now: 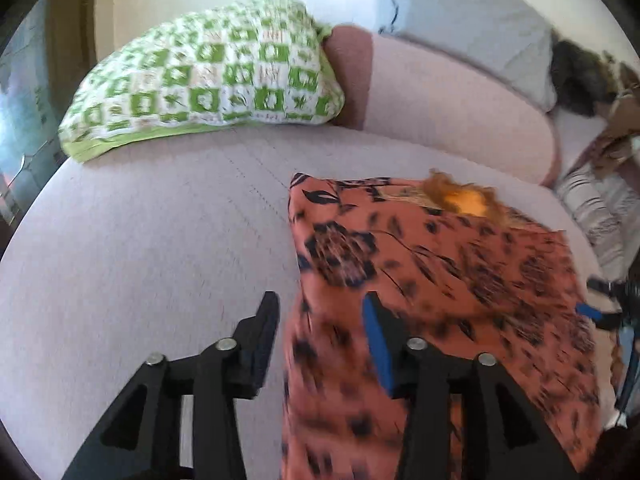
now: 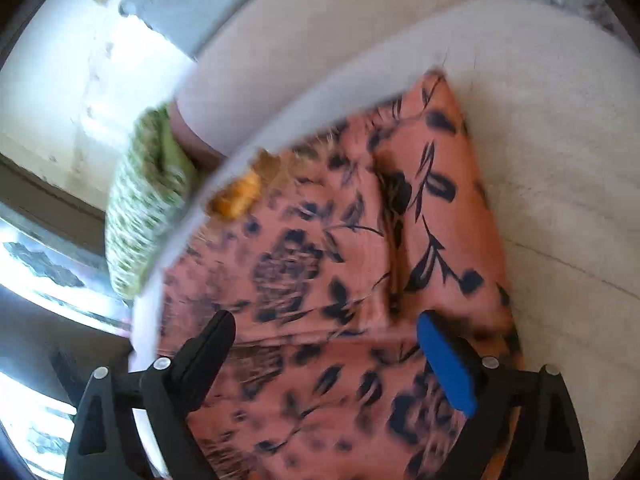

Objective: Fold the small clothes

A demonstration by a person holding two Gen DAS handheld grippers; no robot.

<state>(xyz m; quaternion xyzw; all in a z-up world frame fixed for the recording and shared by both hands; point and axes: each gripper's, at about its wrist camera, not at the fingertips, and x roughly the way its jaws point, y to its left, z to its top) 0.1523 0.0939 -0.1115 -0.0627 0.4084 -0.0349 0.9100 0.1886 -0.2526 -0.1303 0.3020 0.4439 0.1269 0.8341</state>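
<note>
- We are finding no brand, label or readable writing on anything; both views are smeared with blur.
- We are seeing the orange floral garment [image 1: 440, 280] lying on the pale pink sofa seat [image 1: 160, 240], folded into a rough rectangle, with a yellow-orange patch [image 1: 468, 198] showing near its far edge.
- In the right wrist view the same garment [image 2: 340, 260] is spreading across the seat [image 2: 560, 200], a lengthwise fold running down it, and the yellow-orange patch [image 2: 236, 200] is sitting at its left edge.
- Our left hand-held gripper [image 1: 320, 312] is standing wide apart over the garment's left edge: one finger over the bare seat, the blue-padded finger over the cloth, nothing between them.
- Our right hand-held gripper [image 2: 326, 334] is likewise spread wide above the garment's near end, gripping nothing.
- The right hand-held gripper [image 1: 600, 312] is also showing at the right edge of the left wrist view, beside the garment.
- A green-and-white checked cushion [image 1: 208, 76] is resting at the sofa's far left, well apart from the garment; a pale blue cushion [image 1: 472, 28] is leaning on the backrest.
- Striped cloth [image 1: 600, 216] is lying to the right of the garment.
- Nothing is lying between the hand-held grippers and the cloth.
</note>
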